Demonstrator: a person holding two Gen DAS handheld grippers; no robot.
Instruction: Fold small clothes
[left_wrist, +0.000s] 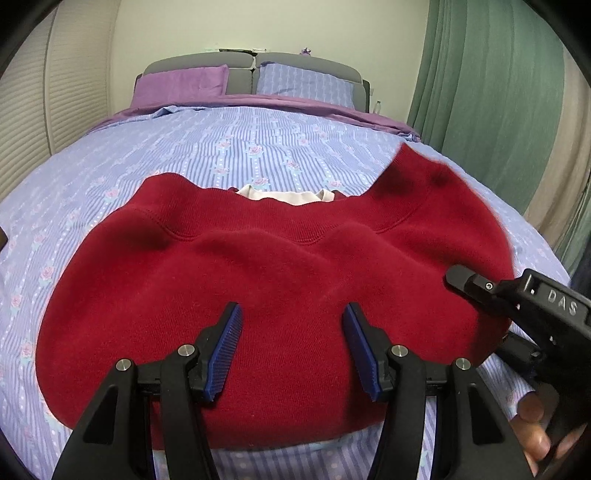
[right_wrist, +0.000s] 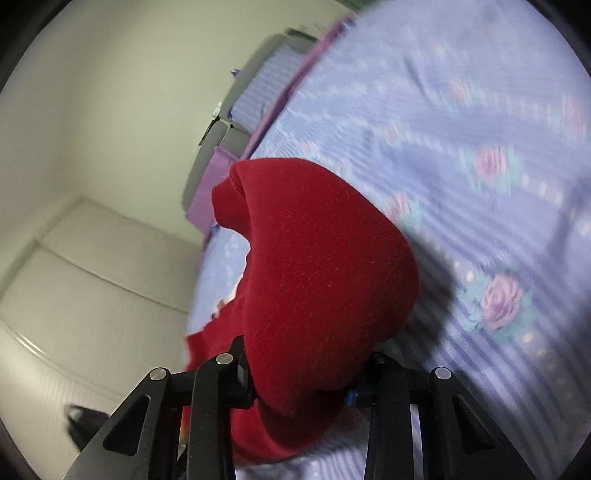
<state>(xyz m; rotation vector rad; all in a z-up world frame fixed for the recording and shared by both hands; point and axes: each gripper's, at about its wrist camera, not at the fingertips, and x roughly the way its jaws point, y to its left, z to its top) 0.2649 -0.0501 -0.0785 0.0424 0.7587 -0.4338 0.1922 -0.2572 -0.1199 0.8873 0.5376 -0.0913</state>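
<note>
1. A red sweatshirt lies spread on a bed covered by a blue striped duvet with a rose pattern; a white inner collar shows at its neckline.
2. The left gripper hovers over the sweatshirt's lower middle, its blue ribbed pads standing apart with only flat fabric below them; it grips nothing.
3. The right gripper is at the sweatshirt's right edge. In its own view a thick bunch of red cloth fills the space between the jaws, which press in on it from both sides, so it is clamped on the sweatshirt.
4. From the left wrist view, the right sleeve is lifted and blurred above the duvet, and the right gripper's black body reaches in from the right, with a hand holding it below.
5. At the head of the bed sit a purple pillow and a blue striped pillow against a grey headboard; green curtains hang on the right.
</note>
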